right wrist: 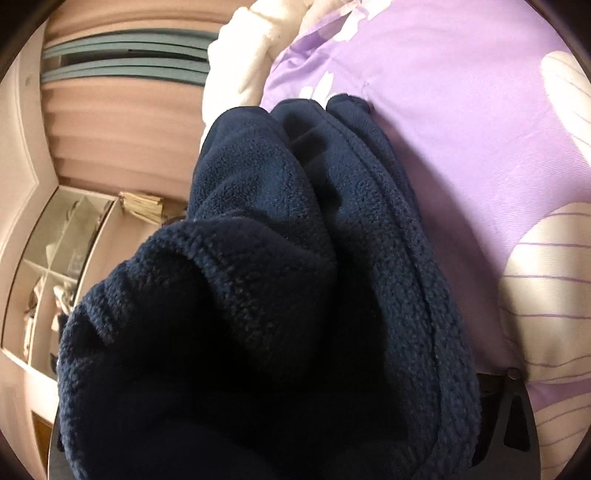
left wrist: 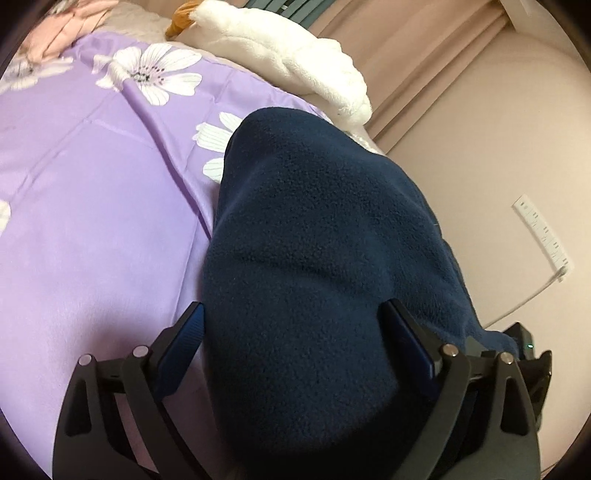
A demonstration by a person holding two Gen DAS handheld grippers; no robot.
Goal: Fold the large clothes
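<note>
A dark navy fleece garment [left wrist: 314, 258] lies bunched on a purple bedsheet with white flowers [left wrist: 92, 206]. In the left wrist view my left gripper [left wrist: 295, 325] stands wide open around the bulk of the fleece. The cloth fills the gap between the jaws, and its left edge runs along the left finger [left wrist: 188, 332]. In the right wrist view the same fleece [right wrist: 277, 295] is heaped over my right gripper and hides both its fingers. Only a black piece of that gripper's frame [right wrist: 515, 413] shows at the lower right.
A white plush blanket [left wrist: 288, 55] lies at the bed's far edge, with pink clothing [left wrist: 74, 22] at the far left. Beside the bed are a beige floor, a white power strip [left wrist: 543, 232] and a shelf unit [right wrist: 55, 266].
</note>
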